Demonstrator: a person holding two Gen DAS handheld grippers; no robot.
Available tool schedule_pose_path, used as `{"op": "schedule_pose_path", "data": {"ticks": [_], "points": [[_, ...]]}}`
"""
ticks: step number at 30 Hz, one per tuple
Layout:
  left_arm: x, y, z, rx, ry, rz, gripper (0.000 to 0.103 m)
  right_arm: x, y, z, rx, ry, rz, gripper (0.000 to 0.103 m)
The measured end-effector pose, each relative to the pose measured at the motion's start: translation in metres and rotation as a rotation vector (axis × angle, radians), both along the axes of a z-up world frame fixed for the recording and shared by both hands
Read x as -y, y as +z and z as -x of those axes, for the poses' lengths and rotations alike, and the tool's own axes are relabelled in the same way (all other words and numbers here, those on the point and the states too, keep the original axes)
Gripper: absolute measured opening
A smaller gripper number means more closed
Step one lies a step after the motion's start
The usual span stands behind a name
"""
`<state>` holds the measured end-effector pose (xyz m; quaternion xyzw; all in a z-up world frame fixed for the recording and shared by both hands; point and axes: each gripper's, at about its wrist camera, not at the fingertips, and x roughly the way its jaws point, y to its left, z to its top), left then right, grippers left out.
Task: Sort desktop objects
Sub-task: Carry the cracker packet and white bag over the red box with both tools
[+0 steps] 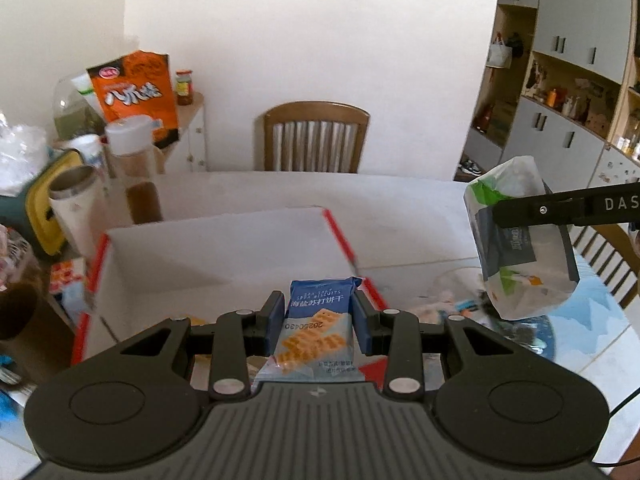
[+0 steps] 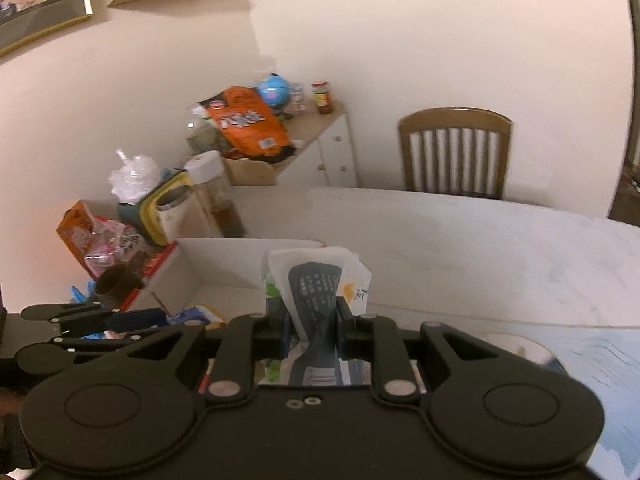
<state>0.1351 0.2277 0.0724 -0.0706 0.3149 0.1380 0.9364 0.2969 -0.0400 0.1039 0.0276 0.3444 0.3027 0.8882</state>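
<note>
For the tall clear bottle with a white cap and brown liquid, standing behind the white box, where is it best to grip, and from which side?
Probably grip the tall clear bottle on its straight body just below the white cap, coming level from the open table side. It stands upright; the cream cup crowds its other side and the white box with red edges stands in front of its base.

Right tool [image 2: 312, 330] pinches a white-and-grey packet [image 2: 320, 284] above the white box [image 2: 224, 248]

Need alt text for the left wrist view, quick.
The left gripper clamps a blue cracker packet above an open white box. At right, the right gripper holds a white pouch aloft.
</note>
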Motion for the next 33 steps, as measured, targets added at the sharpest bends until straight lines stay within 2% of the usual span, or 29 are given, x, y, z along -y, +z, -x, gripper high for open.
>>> {"op": "schedule_pose_path", "data": {"ticks": [5, 11, 20, 33], "points": [[-0.028, 0.007, 0.005, -0.003, 0.024, -0.036, 0.035, -0.029, 0.004, -0.009, 0.016, 0.041, -0.006, 0.020], [-0.063, 0.006, -0.004, -0.024, 0.041, -0.069, 0.035, -0.053, -0.002, -0.025, -0.010, 0.058, 0.002, 0.020], [-0.100, -0.015, -0.032, -0.063, 0.008, -0.073, 0.035, -0.093, -0.018, -0.041, -0.015, 0.094, 0.056, 0.021], [-0.136, -0.052, -0.082, -0.157, -0.054, -0.048, 0.035, -0.144, -0.059, -0.080, -0.027, 0.127, 0.172, 0.021]]}}
